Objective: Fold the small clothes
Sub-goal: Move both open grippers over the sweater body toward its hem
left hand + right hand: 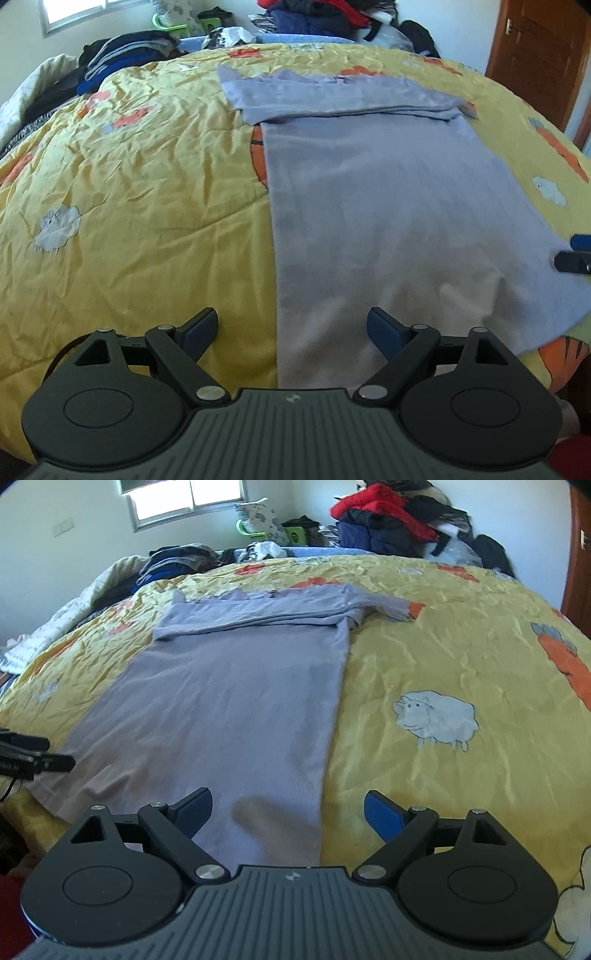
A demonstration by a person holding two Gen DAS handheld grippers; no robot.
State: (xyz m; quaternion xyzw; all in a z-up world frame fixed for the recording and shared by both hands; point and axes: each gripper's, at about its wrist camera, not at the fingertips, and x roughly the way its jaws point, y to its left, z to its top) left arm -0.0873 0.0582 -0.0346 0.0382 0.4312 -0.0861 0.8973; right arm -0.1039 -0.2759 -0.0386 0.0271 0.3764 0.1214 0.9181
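Lying limp on the bed (140, 192), the light shirt (388, 206) wants pinching at its 6 o'clock hem corners; left gripper (291, 328) and right gripper (288, 808) have jaws wide, empty.

The left gripper (291, 328) points forward and downward, its jaws spread wide with nothing pressed between them; its two blue-padded fingers (199, 330) stand far apart on angled black links. The right gripper (288, 808) holds the same pose, jaws wide and gripping nothing, with one blue pad (382, 816) catching the light. Each gripper's tip shows at the edge of the other's view, level with the jaws and off to the side.
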